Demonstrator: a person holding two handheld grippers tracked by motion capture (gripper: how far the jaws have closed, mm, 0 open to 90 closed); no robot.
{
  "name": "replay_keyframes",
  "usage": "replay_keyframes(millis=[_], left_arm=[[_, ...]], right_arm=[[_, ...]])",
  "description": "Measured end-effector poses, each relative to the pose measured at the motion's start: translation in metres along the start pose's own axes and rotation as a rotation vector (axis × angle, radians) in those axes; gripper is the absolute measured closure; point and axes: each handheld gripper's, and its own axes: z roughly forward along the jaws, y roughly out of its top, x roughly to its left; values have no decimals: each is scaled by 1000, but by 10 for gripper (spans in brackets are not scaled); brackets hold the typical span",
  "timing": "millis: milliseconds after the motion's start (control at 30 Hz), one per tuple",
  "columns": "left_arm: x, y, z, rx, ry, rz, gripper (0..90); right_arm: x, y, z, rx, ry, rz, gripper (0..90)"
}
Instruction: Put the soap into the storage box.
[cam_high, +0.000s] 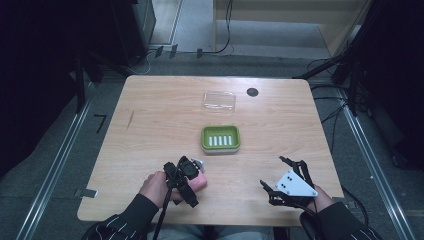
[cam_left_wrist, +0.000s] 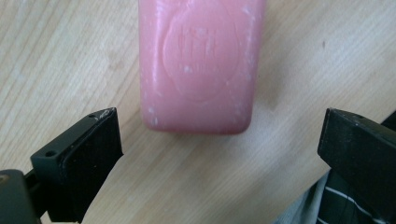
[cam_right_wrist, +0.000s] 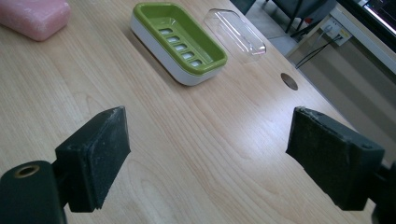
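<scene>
A pink bar of soap (cam_left_wrist: 201, 65) lies flat on the wooden table (cam_high: 150, 115), near the front left; its end peeks out beside my left gripper (cam_high: 186, 175) in the high view as the soap (cam_high: 201, 183). My left gripper (cam_left_wrist: 219, 149) hangs just above the soap, open, jaws wide on either side of its near end. A green soap dish (cam_high: 220, 138) with drain slots sits mid-table. My right gripper (cam_high: 280, 175) rests open at the front right, holding nothing. In the right gripper view the dish (cam_right_wrist: 180, 44) and the soap (cam_right_wrist: 33, 17) lie ahead of the right gripper (cam_right_wrist: 205, 154).
A clear plastic lid (cam_high: 219, 100) lies behind the dish, and the lid (cam_right_wrist: 236, 32) sits beyond it in the right gripper view. A round cable hole (cam_high: 252, 92) is at the table's far side. Floor cables and dark equipment surround the table.
</scene>
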Motion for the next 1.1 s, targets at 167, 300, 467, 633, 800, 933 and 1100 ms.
replay_keyframes(millis=[167, 300, 467, 633, 800, 933, 1100], left_arm=[[1, 10, 3, -6, 0, 5, 1], [0, 15, 5, -4, 1, 10, 1], [3, 20, 8, 1, -3, 13, 69], [2, 23, 11, 0, -2, 19, 132], [2, 24, 13, 0, 10, 16, 240], [4, 23, 12, 2, 14, 18, 285], [5, 23, 14, 0, 22, 19, 332]], right_arm=[[0, 0, 0, -2, 1, 0, 133], [0, 0, 0, 0, 1, 0, 133], [-1, 0, 0, -4, -1, -3, 133], [-1, 0, 0, -4, -1, -3, 133], [-1, 0, 0, -4, -1, -3, 133], [-1, 0, 0, -5, -2, -3, 133], [-1, 0, -1, -3, 0, -2, 133]])
